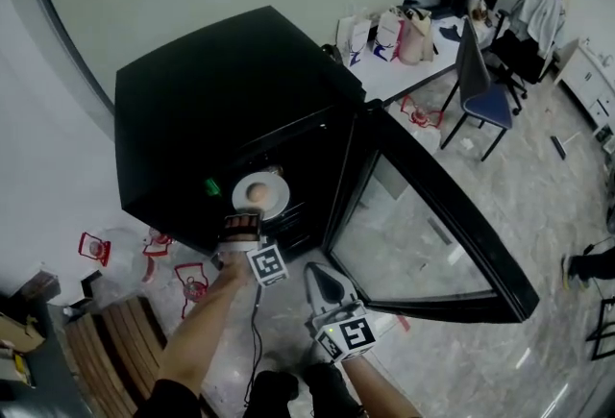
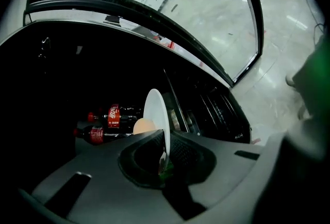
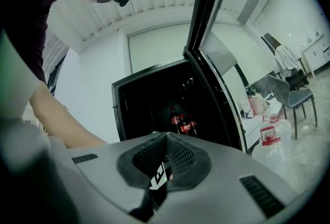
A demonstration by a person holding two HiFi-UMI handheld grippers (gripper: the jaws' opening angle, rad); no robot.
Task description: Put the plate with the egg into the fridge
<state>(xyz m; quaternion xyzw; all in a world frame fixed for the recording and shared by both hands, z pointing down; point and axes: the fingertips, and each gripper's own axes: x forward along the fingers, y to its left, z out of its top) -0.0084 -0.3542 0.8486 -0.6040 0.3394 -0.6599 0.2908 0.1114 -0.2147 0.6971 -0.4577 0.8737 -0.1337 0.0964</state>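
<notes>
A white plate (image 1: 274,192) carrying a brown egg (image 1: 257,193) sits at the mouth of the black fridge (image 1: 211,109), level with an inner shelf. My left gripper (image 1: 244,215) is shut on the plate's near rim. In the left gripper view the plate (image 2: 156,115) stands edge-on between the jaws of the left gripper (image 2: 164,160), and the egg (image 2: 144,126) rests beside it. Cola bottles (image 2: 105,120) lie deeper inside. My right gripper (image 1: 323,280) hangs lower, in front of the open glass door (image 1: 432,233), shut with nothing in it. From the right gripper (image 3: 164,169) the fridge interior and bottles (image 3: 183,122) show.
The glass door swings out to the right of the fridge. Red-and-clear containers (image 1: 144,248) lie on the floor at the left, by a wooden piece (image 1: 106,339). A blue chair (image 1: 480,94) and a table with bags (image 1: 404,41) stand behind the fridge.
</notes>
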